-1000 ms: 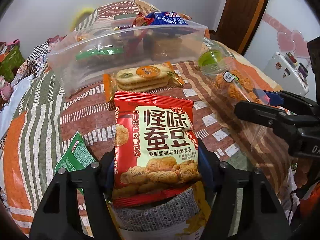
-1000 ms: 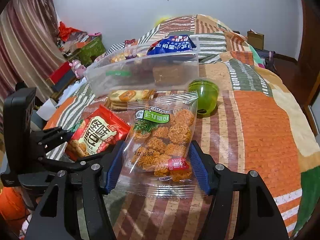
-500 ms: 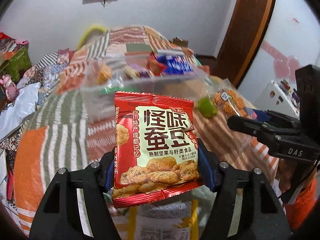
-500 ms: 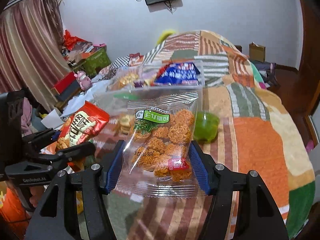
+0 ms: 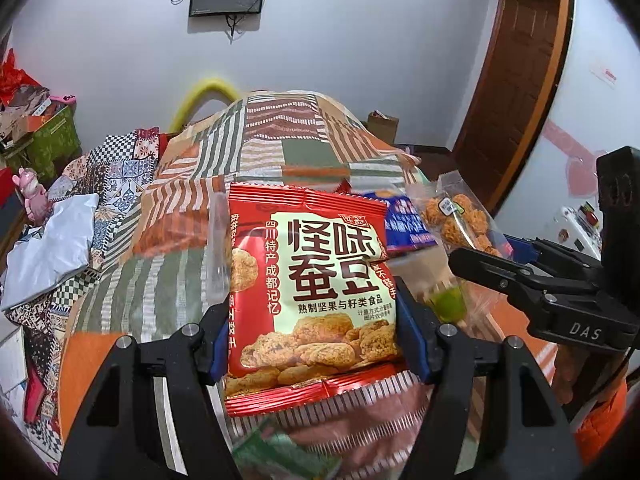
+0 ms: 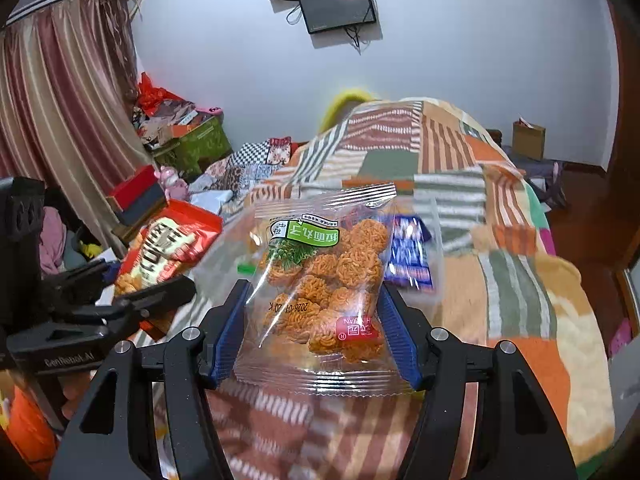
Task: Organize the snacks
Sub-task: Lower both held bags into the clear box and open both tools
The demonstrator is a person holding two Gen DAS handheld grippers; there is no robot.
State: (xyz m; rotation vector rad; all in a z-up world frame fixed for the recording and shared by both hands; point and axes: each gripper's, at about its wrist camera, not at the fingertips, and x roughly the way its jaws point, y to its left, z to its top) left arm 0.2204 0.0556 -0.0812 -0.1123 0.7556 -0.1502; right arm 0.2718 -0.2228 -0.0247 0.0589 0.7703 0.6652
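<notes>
The red foil snack packet with printed bean pieces (image 5: 308, 296) is clamped by its side edges between the blue pads of the left gripper (image 5: 312, 332), clear of the striped patchwork bedspread (image 5: 160, 296). The transparent packet of orange noodle balls (image 6: 324, 292) is clamped likewise in the right gripper (image 6: 316, 336). Both grippers stand about half closed on their packets, upright and apart, presumably for placing into the clear plastic storage bin (image 6: 434, 248) ahead

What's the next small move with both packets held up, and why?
Probably carry both forward over the clear bin and lower them in. The left tongs grip the red snack packet, the right tongs the clear noodle-snack bag; the bin already holds a blue packet.
</notes>
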